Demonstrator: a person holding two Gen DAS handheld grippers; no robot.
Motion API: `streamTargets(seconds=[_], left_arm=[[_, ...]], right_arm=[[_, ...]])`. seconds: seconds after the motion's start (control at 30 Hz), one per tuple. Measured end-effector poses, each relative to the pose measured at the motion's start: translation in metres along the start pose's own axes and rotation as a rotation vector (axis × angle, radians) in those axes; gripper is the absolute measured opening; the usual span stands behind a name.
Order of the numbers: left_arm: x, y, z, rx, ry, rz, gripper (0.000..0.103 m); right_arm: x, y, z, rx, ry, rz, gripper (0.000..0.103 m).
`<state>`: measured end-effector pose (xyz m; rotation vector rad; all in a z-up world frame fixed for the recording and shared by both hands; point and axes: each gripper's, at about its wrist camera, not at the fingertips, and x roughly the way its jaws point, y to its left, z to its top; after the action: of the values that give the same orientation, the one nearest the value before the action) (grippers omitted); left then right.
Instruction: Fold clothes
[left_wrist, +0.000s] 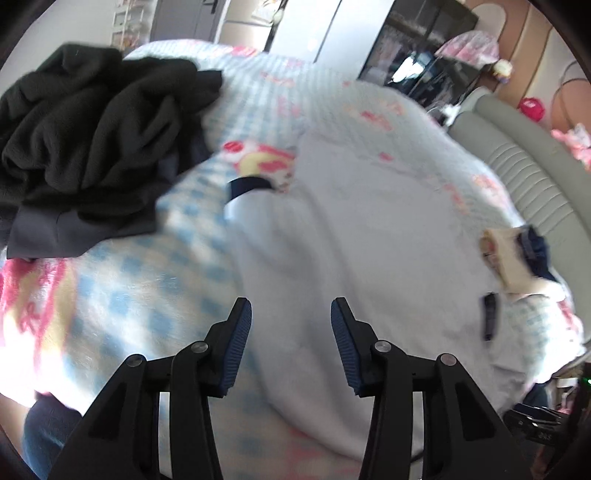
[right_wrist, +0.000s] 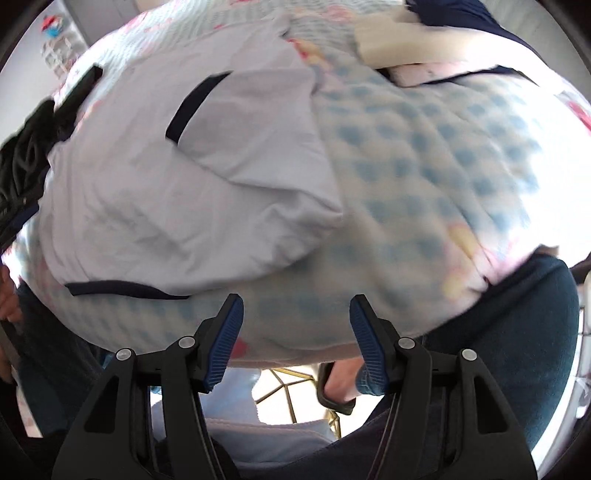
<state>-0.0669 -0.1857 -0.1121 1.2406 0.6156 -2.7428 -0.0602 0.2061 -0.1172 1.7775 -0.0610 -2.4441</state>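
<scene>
Left gripper stands with jaws parted and empty; the pale blue shirt lies spread directly ahead of it on the blue-checked blanket, with a dark clothes pile farther off to its left. Right gripper is likewise spread wide, holding nothing, above the blanket's near edge; the shirt's navy-trimmed hem lies just ahead to its left.

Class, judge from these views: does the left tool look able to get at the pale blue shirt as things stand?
Probably yes. The left tool is open and empty above the pale blue shirt, with nothing between them. The black clothes pile lies off to one side.
</scene>
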Motion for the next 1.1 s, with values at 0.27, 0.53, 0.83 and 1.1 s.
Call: streamTargets(seconds=[0.27, 0.53, 0.83, 1.1], left_arm=[[0.018, -0.088, -0.012, 0.218, 0.074, -0.142, 0.048], [0.026, -0.069, -0.019, 0.11, 0.126, -0.153, 0.048], [0.009, 0.034, 0.014, -0.116, 0.075, -0.105, 0.051], [0.032, 0.086, 0.041, -0.232, 0.049, 0.012, 0.049]], right_arm=[[-0.012, -0.002, 0.034, -0.021, -0.137, -0.002, 0.061], [-0.022, 0.017, 0.042, -0.081, -0.161, 0.026, 0.061], [-0.006, 0.111, 0.071, -0.279, -0.135, 0.177, 0.061], [0.032, 0.218, 0.089, -0.423, -0.048, 0.306, 0.061]])
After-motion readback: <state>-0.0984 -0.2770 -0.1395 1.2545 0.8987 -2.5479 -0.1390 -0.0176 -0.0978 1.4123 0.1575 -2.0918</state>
